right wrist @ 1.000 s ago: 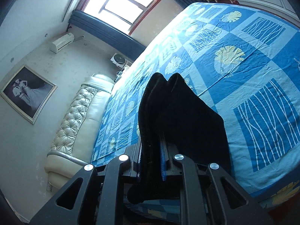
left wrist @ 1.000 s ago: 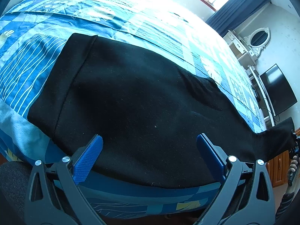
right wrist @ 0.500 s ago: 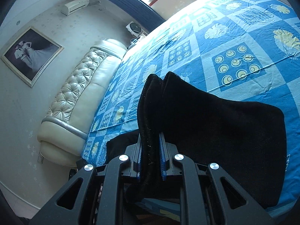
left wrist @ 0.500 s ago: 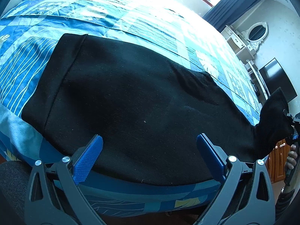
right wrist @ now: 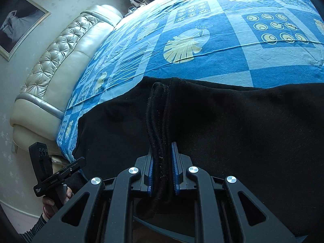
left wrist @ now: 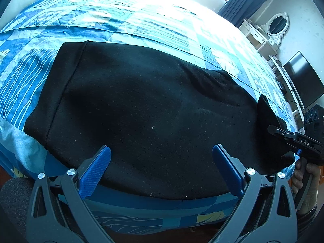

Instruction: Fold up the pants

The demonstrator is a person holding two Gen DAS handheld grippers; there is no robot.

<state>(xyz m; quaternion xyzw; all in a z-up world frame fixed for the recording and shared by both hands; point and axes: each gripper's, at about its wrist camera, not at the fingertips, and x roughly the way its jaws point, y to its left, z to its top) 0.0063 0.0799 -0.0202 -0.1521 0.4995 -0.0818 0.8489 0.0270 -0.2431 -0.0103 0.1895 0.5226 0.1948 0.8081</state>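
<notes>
Black pants (left wrist: pixel 145 109) lie flat along the near edge of the bed, waistband at the left. My left gripper (left wrist: pixel 161 170) is open and empty, hovering just above the pants' near edge. My right gripper (right wrist: pixel 163 168) is shut on the doubled leg hems (right wrist: pixel 159 121) and holds them over the rest of the pants (right wrist: pixel 253 133). The right gripper (left wrist: pixel 291 137) also shows at the right of the left wrist view, with the raised cloth. The left gripper (right wrist: pixel 56 174) shows at the lower left of the right wrist view.
The blue patterned bedspread (left wrist: pixel 141 20) covers the bed beyond the pants. A tufted headboard (right wrist: pixel 60 56) stands at the left. A white dresser with mirror (left wrist: pixel 269 32) and a dark screen (left wrist: pixel 303 81) stand along the right wall.
My right gripper has carried the leg hems leftward over the pants, toward the waistband side. The left gripper has stayed open in about the same place.
</notes>
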